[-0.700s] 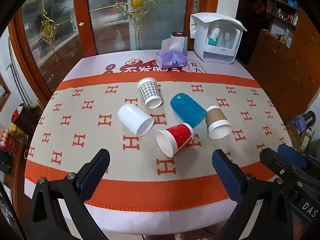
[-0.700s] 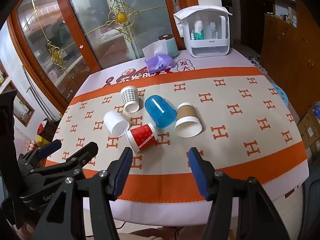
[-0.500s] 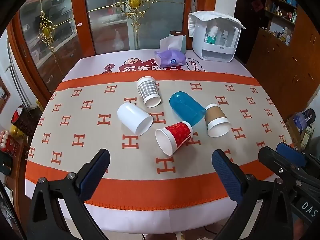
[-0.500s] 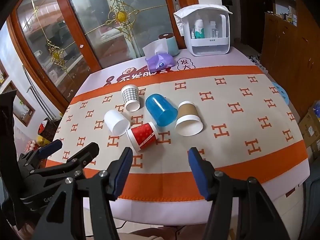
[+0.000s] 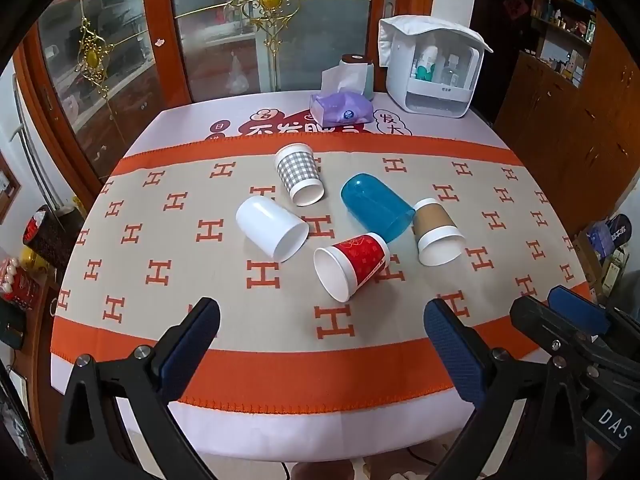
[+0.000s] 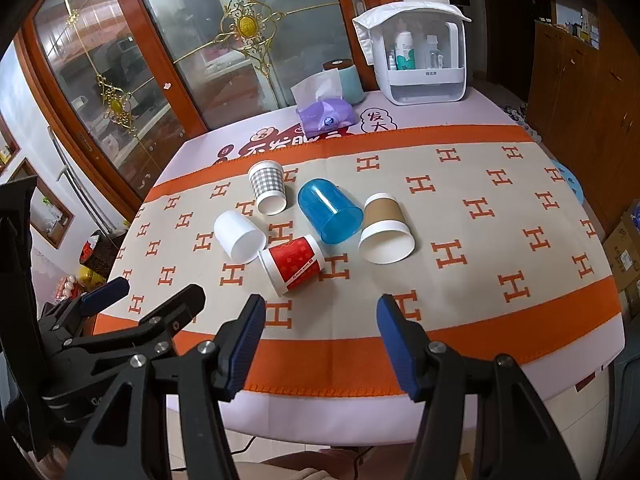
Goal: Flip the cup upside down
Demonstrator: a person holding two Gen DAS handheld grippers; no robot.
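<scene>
Several cups lie on their sides mid-table: a grey checked cup (image 5: pixel 300 174) (image 6: pixel 269 186), a white cup (image 5: pixel 270 227) (image 6: pixel 239 235), a red cup (image 5: pixel 352 266) (image 6: pixel 294 264), a clear blue cup (image 5: pixel 376 206) (image 6: pixel 330 212) and a brown-sleeved cup (image 5: pixel 436 231) (image 6: pixel 385 229). My left gripper (image 5: pixel 320 352) is open and empty, held off the near table edge. My right gripper (image 6: pixel 320 344) is open and empty, also at the near edge. Each gripper shows in the other's view, the right one (image 5: pixel 568 320) and the left one (image 6: pixel 140 300).
The table (image 5: pixel 280 420) carries an orange-and-beige H-pattern cloth (image 5: pixel 140 240). At the back stand a purple tissue pack (image 5: pixel 340 109), a tissue roll holder (image 5: pixel 356 72) and a white organiser box (image 5: pixel 434 68). Glass cabinet doors are behind, wooden cupboards to the right.
Both grippers have crept slightly forward toward the table. The cups have not moved.
</scene>
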